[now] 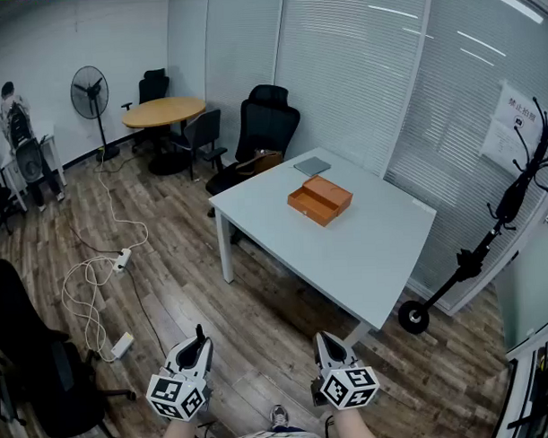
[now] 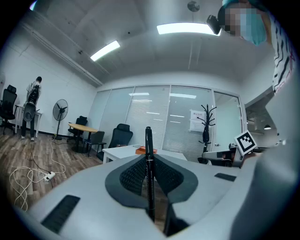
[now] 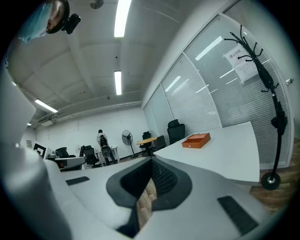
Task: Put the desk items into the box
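Observation:
An open orange box [image 1: 319, 200] lies on the white desk [image 1: 365, 246] ahead, with a flat grey item [image 1: 312, 165] beyond it near the far edge. Both grippers are held low over the wooden floor, well short of the desk. My left gripper [image 1: 197, 349] is shut on a black pen [image 2: 149, 154], which stands upright between the jaws with its tip poking past them. My right gripper [image 1: 330, 349] is shut with nothing between its jaws. In the right gripper view the box [image 3: 196, 140] sits far off on the desk.
A black office chair [image 1: 264, 129] stands behind the desk, and another chair [image 1: 37, 374] at my near left. White cables and a power strip [image 1: 119, 259] trail over the floor. A coat stand [image 1: 490, 242] leans at the right. A round table [image 1: 163, 111], fan [image 1: 90, 94] and person [image 1: 15, 124] are far back.

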`<state>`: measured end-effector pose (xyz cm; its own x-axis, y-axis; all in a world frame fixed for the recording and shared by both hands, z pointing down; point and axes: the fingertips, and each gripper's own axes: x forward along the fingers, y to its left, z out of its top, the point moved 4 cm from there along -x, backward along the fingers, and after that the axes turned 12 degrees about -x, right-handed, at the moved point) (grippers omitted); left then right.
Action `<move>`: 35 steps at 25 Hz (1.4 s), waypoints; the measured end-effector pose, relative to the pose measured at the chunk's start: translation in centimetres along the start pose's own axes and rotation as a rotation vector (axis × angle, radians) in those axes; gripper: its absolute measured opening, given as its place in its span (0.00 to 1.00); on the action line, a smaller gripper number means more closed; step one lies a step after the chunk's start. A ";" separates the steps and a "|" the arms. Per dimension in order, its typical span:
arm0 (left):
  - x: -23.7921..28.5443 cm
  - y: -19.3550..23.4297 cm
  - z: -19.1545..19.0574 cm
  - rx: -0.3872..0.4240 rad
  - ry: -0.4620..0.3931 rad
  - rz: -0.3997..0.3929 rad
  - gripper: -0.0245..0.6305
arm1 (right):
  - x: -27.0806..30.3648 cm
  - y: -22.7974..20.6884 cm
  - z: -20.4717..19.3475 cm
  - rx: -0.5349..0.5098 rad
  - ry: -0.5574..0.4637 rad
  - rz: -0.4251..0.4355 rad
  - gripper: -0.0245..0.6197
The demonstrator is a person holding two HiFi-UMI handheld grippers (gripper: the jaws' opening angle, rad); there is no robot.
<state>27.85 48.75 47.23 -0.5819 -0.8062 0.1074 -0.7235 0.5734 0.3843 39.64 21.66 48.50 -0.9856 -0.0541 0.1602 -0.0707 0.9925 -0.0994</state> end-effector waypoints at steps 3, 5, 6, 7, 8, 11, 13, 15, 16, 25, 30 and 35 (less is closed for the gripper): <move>2.4 -0.2 -0.2 0.004 0.005 0.003 0.13 | 1.5 -1.5 0.0 0.009 -0.003 0.014 0.08; 3.8 -0.5 -0.5 0.001 0.008 0.009 0.13 | 2.3 -2.4 0.0 0.012 0.000 0.043 0.08; 4.5 -0.7 -0.6 -0.002 0.009 0.012 0.13 | 2.7 -2.9 -0.1 0.016 0.002 0.060 0.08; 5.3 -1.0 -0.7 -0.005 0.009 0.015 0.13 | 3.1 -3.5 -0.1 0.020 0.000 0.075 0.08; 6.2 -1.2 -0.8 -0.006 0.010 0.017 0.13 | 3.5 -4.2 -0.1 0.021 -0.002 0.088 0.08; 8.6 -1.9 -1.1 -0.010 0.008 0.025 0.13 | 4.7 -6.4 0.0 0.019 -0.004 0.104 0.08; 10.0 -2.5 -1.3 -0.015 0.004 0.034 0.13 | 5.4 -8.0 0.2 0.018 0.000 0.106 0.08; 11.2 -2.8 -1.5 -0.017 0.003 0.045 0.13 | 6.4 -9.4 0.3 0.014 0.004 0.109 0.08; 11.8 -2.9 -1.7 -0.020 0.005 0.049 0.13 | 6.8 -10.1 0.3 0.012 0.007 0.111 0.08; 16.9 -1.3 -1.6 -0.042 0.028 0.063 0.13 | 11.8 -12.8 0.3 0.024 0.042 0.119 0.08; 21.9 0.9 -0.5 -0.045 0.052 0.015 0.13 | 15.8 -14.1 0.7 0.028 0.046 0.079 0.08; 27.4 4.6 1.8 -0.035 0.088 -0.045 0.13 | 20.8 -15.0 1.4 0.058 0.050 0.002 0.08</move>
<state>7.96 29.56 50.28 -0.5126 -0.8418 0.1690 -0.7342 0.5318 0.4220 19.97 5.45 51.93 -0.9770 -0.0454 0.2083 -0.0790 0.9846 -0.1558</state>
